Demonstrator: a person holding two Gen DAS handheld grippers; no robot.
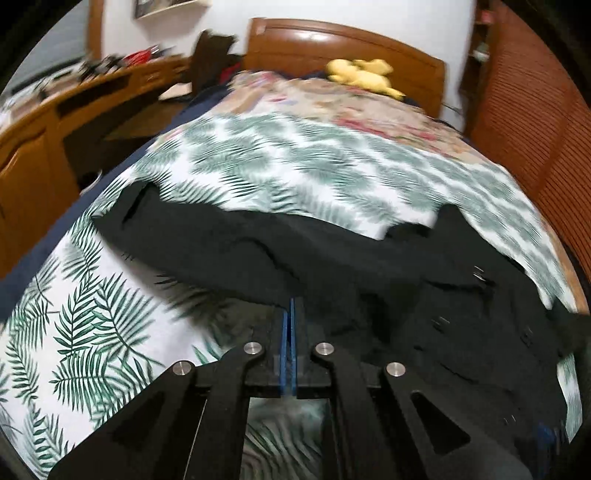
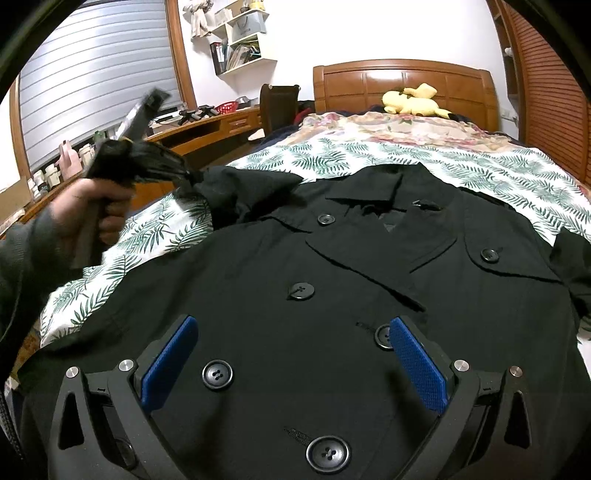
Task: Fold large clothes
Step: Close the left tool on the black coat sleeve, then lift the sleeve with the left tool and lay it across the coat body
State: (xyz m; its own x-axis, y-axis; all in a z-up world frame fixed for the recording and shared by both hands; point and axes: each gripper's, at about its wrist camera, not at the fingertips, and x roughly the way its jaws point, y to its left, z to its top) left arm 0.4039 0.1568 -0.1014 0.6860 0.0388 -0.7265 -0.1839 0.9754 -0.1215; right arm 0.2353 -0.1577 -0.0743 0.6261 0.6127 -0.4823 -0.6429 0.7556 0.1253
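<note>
**Even indoor light, one view smeared, one mostly crisp**

Soft, even room light is filling both views, and the white wall is reading bright without burning out. The left wrist view is smearing with motion blur: the leaf-print bedcover, the headboard and the yellow plush toy are all streaking, while the tongs' own frame is staying sharp. The right wrist view is holding focus, though the person's hand at its left is blurring. The black coat is swallowing light, so its folds are showing only faintly. Small glints are sitting on the buttons. Fisheye distortion is bending straight edges, and dark vignetting is closing off the corners.
</note>
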